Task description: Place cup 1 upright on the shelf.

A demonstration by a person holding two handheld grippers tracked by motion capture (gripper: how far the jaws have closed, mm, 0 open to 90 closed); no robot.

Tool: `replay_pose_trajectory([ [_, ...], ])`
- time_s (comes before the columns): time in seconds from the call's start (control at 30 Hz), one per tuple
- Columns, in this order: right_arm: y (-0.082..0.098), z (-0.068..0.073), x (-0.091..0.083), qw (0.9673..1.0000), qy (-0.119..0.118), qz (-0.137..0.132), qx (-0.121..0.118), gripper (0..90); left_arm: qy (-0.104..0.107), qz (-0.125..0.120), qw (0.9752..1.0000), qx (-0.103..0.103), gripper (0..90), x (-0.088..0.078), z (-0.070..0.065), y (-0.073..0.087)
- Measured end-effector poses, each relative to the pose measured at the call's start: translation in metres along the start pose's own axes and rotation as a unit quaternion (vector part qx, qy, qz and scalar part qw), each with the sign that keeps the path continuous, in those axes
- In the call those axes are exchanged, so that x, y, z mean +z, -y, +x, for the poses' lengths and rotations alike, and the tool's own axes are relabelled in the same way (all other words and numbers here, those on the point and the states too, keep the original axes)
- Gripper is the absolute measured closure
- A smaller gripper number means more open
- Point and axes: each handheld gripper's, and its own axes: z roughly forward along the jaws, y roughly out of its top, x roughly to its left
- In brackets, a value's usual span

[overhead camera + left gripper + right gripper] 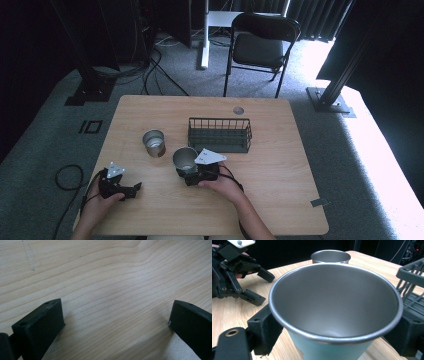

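Observation:
A steel cup (185,158) with a pale blue outside stands upright near the table's middle. My right gripper (187,171) is shut on it; in the right gripper view the cup (337,302) sits between the two black jaws, which press its sides low down. A second steel cup (154,142) (330,255) stands apart, to the left and farther back. My left gripper (131,190) rests low at the front left, open, with bare wood between its jaws (116,325). It also appears in the right gripper view, where the left gripper (263,287) has its jaws spread.
A dark wire basket (220,134) (412,272) stands just behind and right of the held cup. A round cable hole (238,110) lies near the table's (280,190) far edge. A folding chair (262,45) and floor cables (65,177) are beyond the table.

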Motion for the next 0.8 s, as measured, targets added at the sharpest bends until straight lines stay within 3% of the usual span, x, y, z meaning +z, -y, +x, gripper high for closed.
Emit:
replay_pose_trajectory([
  [0.13,-0.001,0.003,0.004,1.0,-0.001,-0.002,-0.004,12.9,0.0,0.0,1.0,0.0,0.4,0.0,0.0,0.0],
  [0.5,-0.01,0.006,0.004,0.9999,0.004,0.006,0.012,13.6,0.0,0.0,1.0,0.0,0.4,0.0,0.0,0.0],
  [0.6,-0.015,0.007,0.002,0.9997,0.003,0.002,0.024,13.6,0.0,0.0,1.0,-0.001,0.4,0.0,0.0,0.0],
  [0.8,-0.032,0.011,-0.003,0.9998,-0.004,-0.005,0.016,13.6,0.0,-0.001,1.0,0.0,0.4,0.0,0.0,0.0],
])
